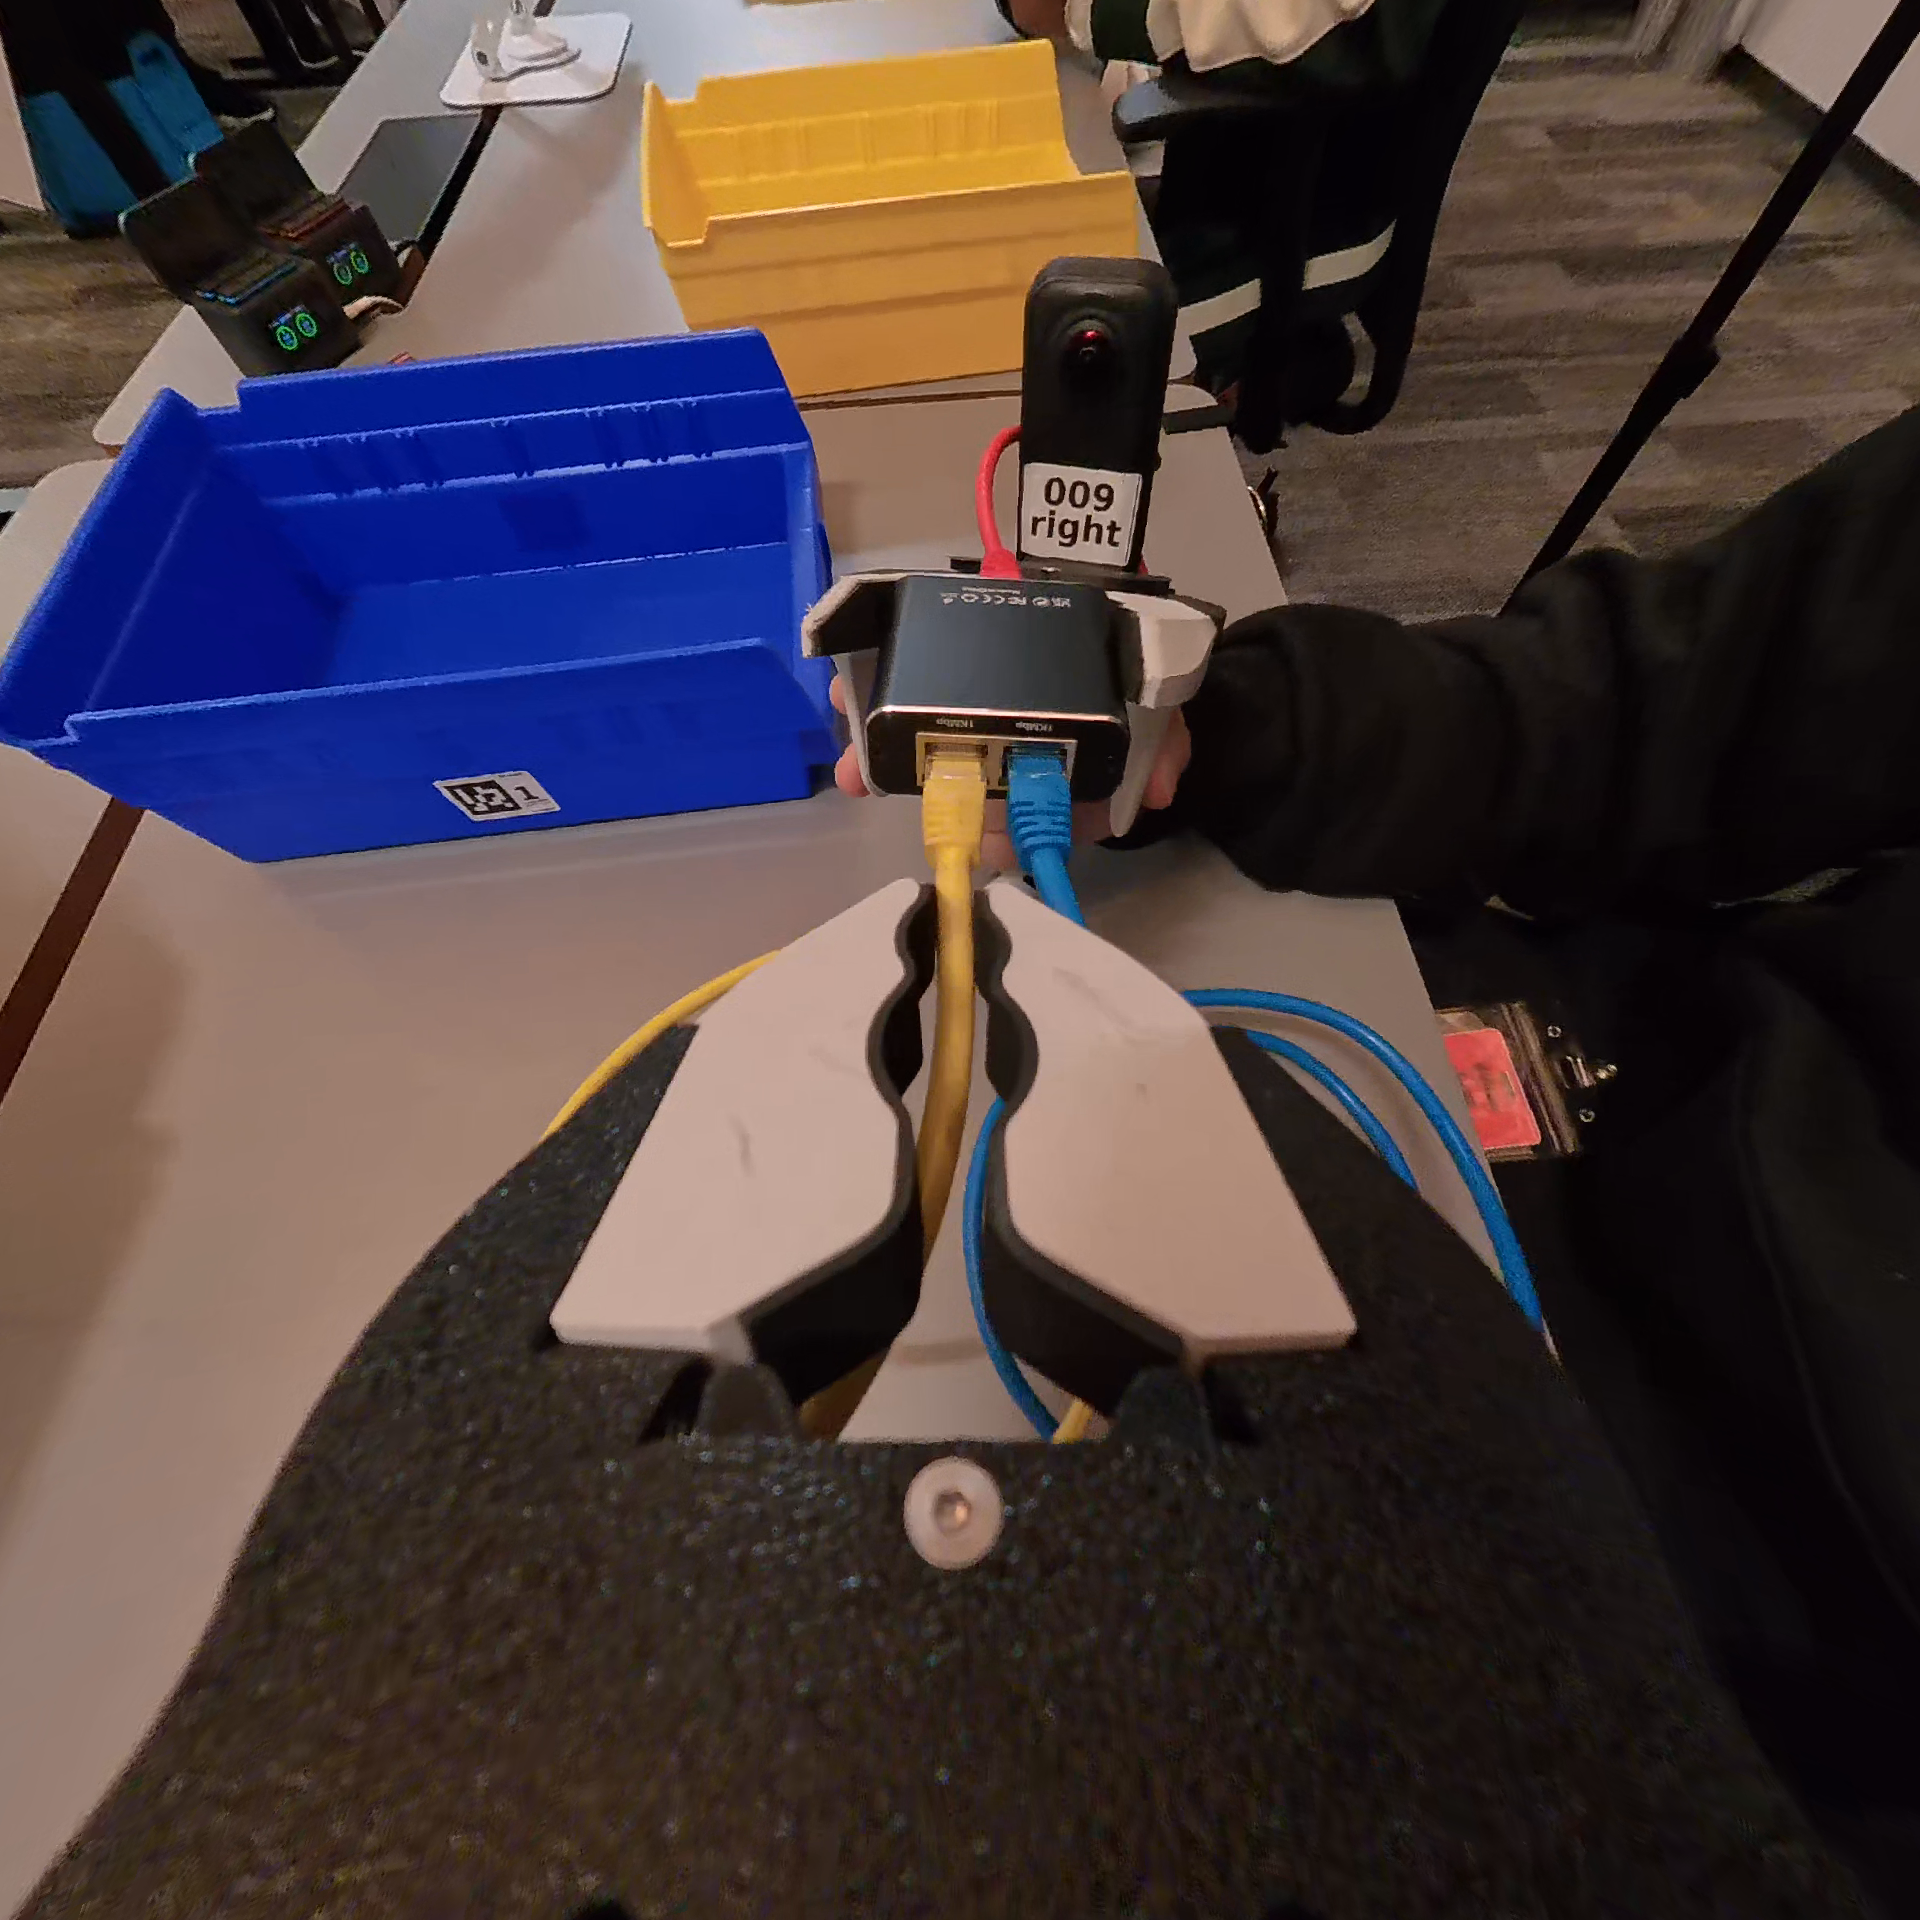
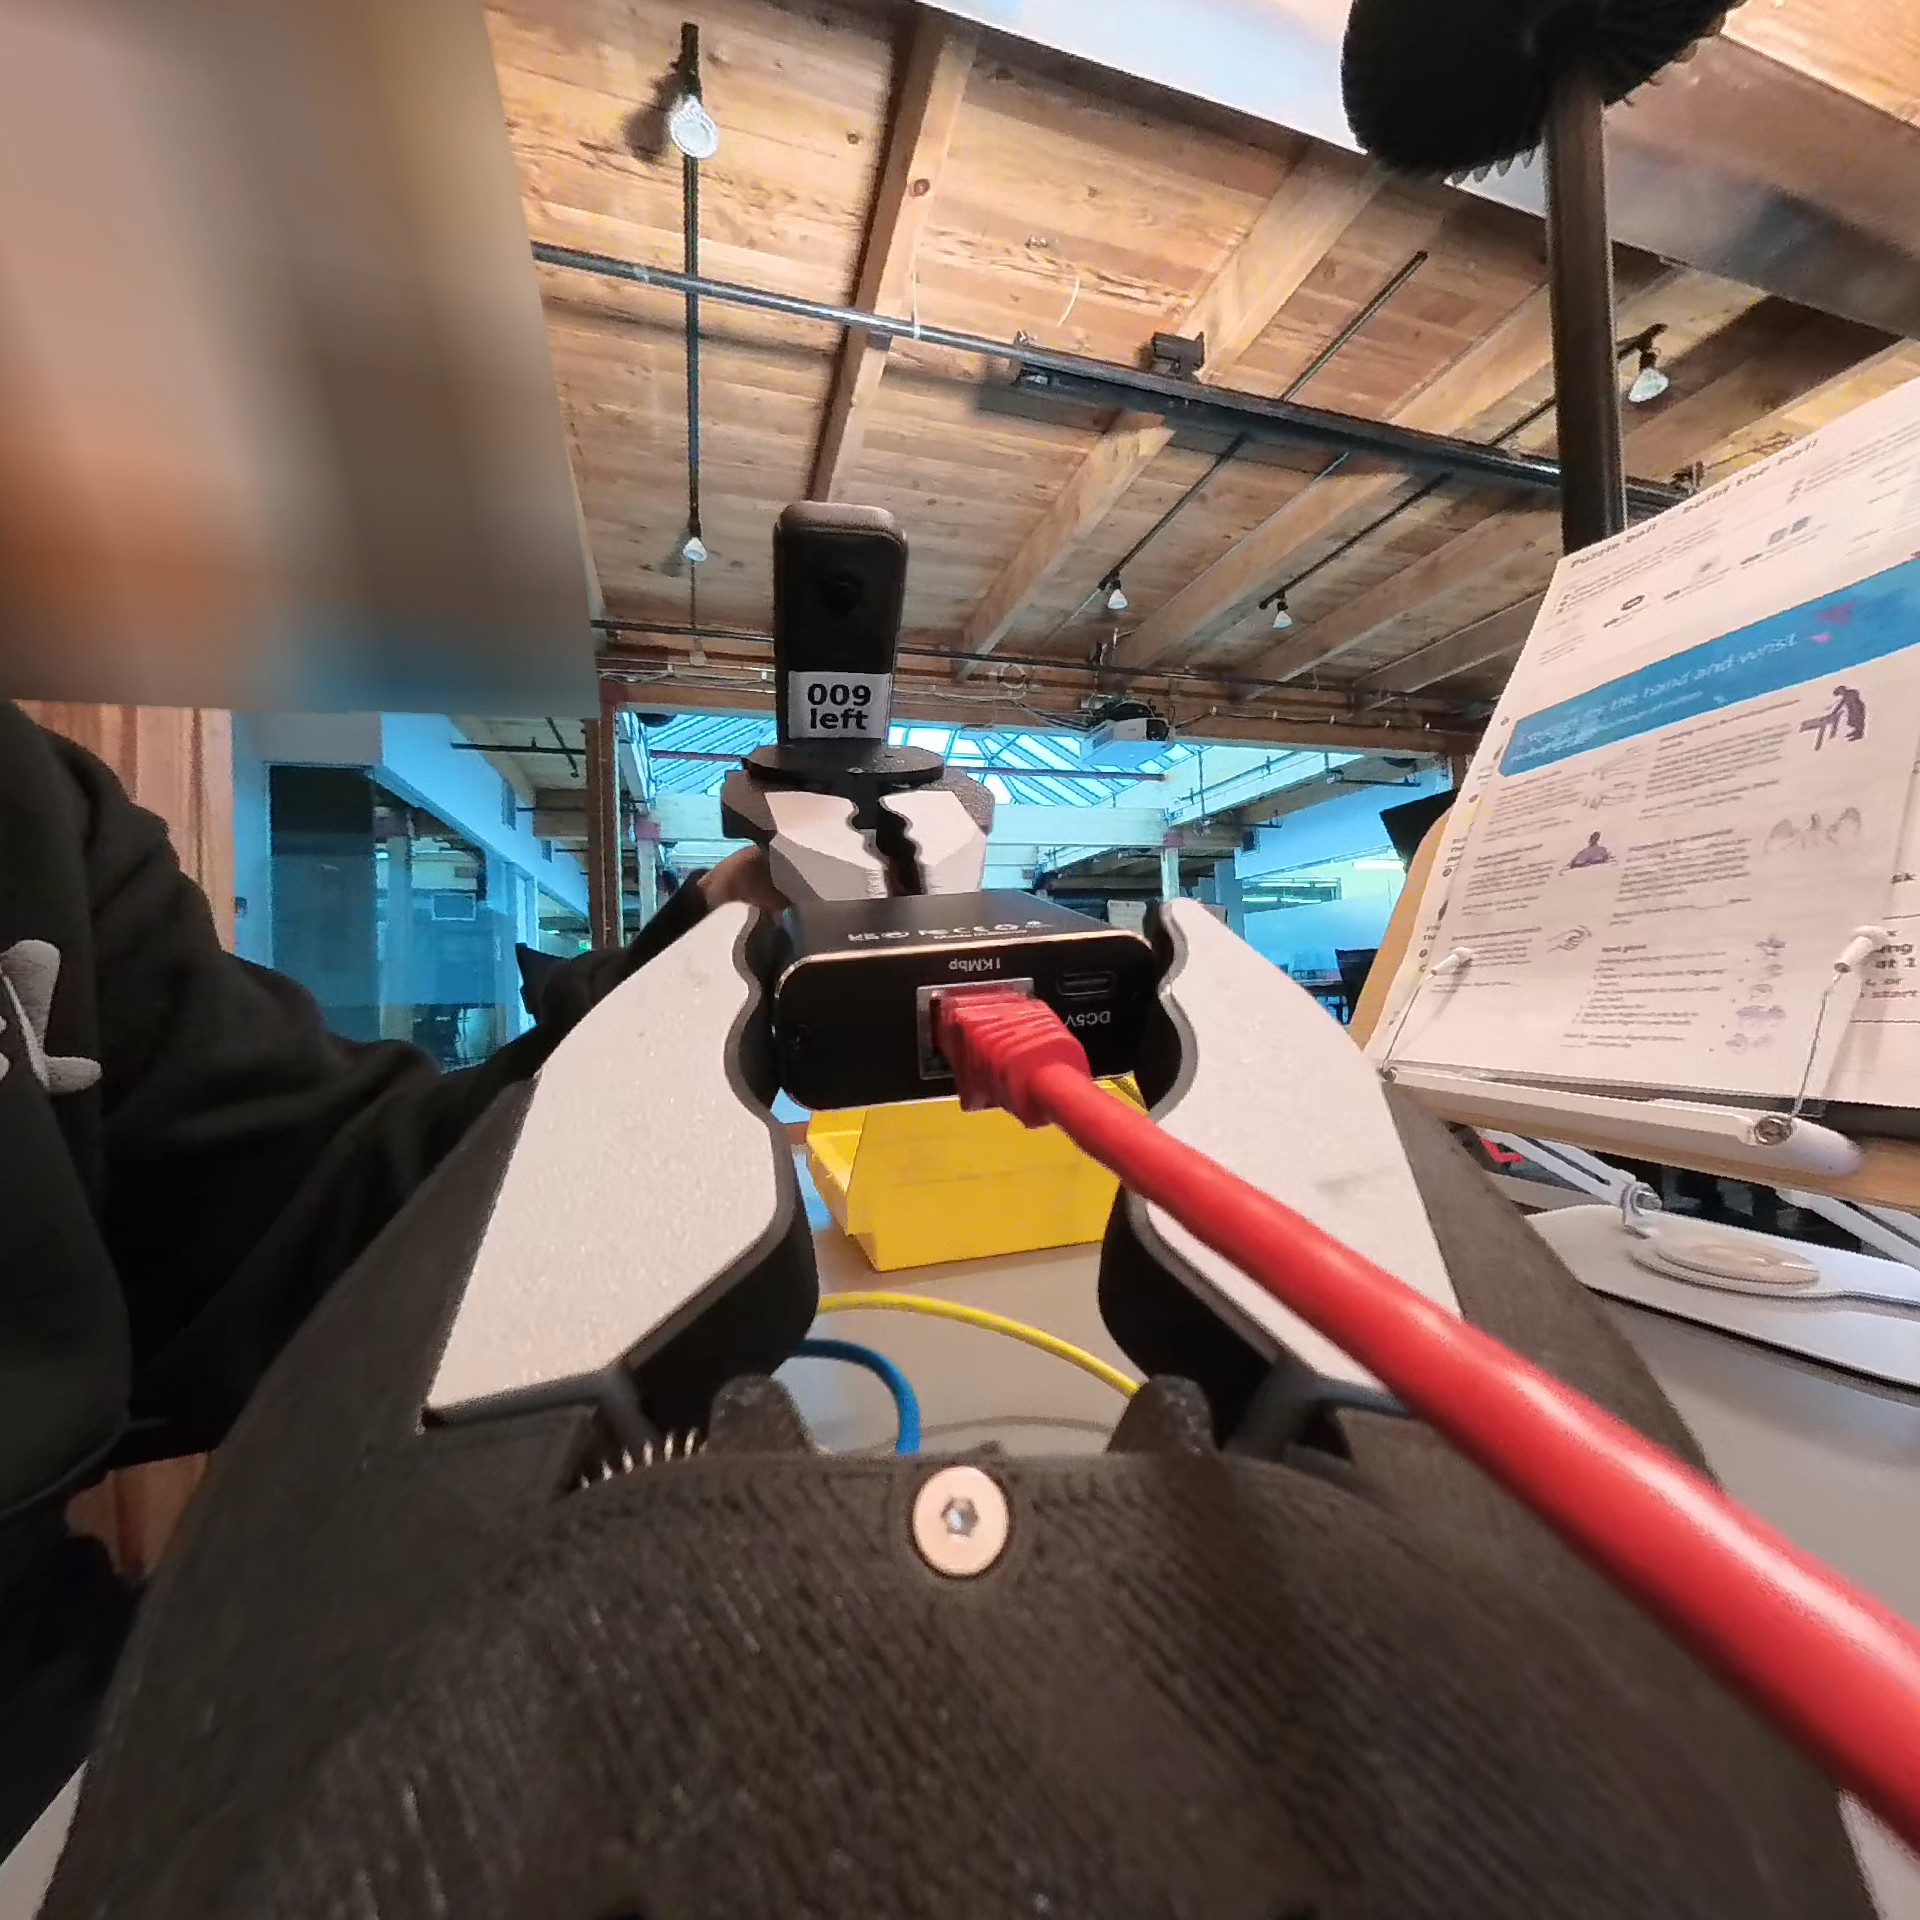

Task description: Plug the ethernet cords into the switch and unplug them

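Observation:
A small black switch (image 1: 997, 665) is held off the grey table (image 1: 312, 1039) by my right gripper (image 1: 1003, 634), which is shut on its sides. A yellow cord (image 1: 951, 800) and a blue cord (image 1: 1039, 810) are plugged side by side into its near face. My left gripper (image 1: 954, 904) is shut on the yellow cord just behind its plug. In the right wrist view, my right gripper (image 2: 958, 920) clamps the switch (image 2: 956, 997). A red cord (image 2: 1008, 1049) is plugged into that face. The left gripper (image 2: 883, 842) shows beyond the switch.
An empty blue bin (image 1: 416, 603) stands left of the switch and a yellow bin (image 1: 883, 187) behind it. Loose loops of blue and yellow cord (image 1: 1351, 1060) lie under my left gripper. A sheet on a stand (image 2: 1683, 831) is at the right. A person's sleeve (image 1: 1507, 727) reaches in from the right.

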Demonstrator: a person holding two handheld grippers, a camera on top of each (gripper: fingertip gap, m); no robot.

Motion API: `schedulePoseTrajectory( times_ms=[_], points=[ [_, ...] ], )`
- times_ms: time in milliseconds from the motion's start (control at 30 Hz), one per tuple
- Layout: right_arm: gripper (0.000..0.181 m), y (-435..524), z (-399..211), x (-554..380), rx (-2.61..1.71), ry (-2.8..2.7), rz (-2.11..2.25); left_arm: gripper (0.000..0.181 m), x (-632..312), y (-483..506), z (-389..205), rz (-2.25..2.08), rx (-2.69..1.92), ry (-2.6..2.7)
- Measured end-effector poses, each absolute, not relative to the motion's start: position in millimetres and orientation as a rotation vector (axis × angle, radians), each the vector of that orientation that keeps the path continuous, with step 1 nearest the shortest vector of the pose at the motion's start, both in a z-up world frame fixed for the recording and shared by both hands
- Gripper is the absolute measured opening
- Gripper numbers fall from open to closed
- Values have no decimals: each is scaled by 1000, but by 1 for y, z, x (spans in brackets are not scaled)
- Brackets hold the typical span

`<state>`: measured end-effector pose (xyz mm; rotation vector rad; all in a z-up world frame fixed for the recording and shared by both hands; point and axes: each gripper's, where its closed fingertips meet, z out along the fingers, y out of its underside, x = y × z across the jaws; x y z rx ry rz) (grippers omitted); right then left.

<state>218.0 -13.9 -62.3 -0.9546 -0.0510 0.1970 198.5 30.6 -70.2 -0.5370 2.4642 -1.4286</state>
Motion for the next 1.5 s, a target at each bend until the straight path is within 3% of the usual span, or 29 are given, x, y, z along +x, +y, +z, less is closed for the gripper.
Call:
schedulePoseTrajectory(
  times_ms=[800,833,900,967,1233,1500],
  points=[
    [69,-13,-57,224,-936,-27,181,6,206,30,-65,-1420,-546,2397],
    [69,-15,-53,224,-926,-25,173,11,208,33,-58,-1395,-555,2349],
    [69,-22,-49,230,-907,-2,150,41,209,43,-36,-1375,-548,2214],
    [68,-32,-43,239,-883,39,121,43,204,57,-7,-1434,-549,2059],
    [68,-71,37,249,-792,11,-34,43,200,121,36,-1622,-732,1766],
    [68,-114,160,327,-760,57,-371,42,204,124,23,-1659,-773,1838]
  ],
)
